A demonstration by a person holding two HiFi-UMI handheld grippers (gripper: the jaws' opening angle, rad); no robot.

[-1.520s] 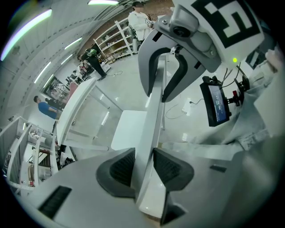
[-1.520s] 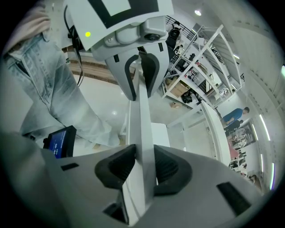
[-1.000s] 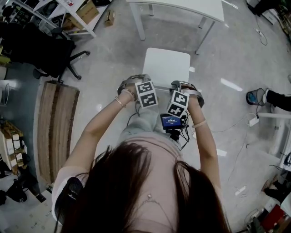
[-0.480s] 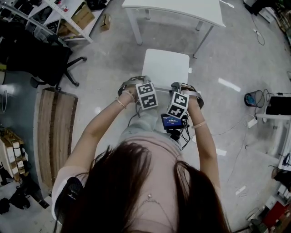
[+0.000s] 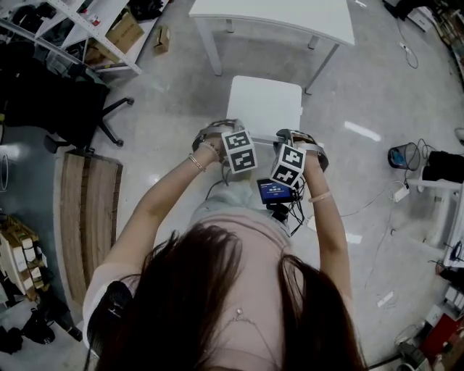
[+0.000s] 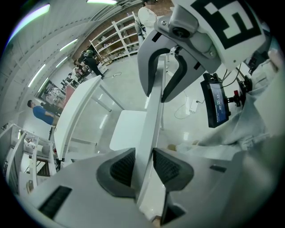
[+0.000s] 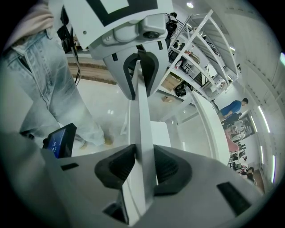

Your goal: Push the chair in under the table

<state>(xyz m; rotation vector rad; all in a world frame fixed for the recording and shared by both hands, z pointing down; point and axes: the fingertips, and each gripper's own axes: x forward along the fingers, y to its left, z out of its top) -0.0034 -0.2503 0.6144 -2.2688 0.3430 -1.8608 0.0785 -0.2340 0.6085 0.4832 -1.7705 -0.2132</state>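
Chair point(image 5: 264, 105) back gripped by left claw point(image 6: 143, 165), right claw point(image 7: 144, 167), white table point(image 5: 275, 14) ahead, apart

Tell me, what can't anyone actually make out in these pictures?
- Legs of the white square-seated chair: head view, hidden beneath its seat.
- Far side of the white rectangular table: head view, cut off by the top edge.
- Writing on the small blue-lit screen: every view, too small.
- Distant person in a blue top: left gripper view, too small for detail.
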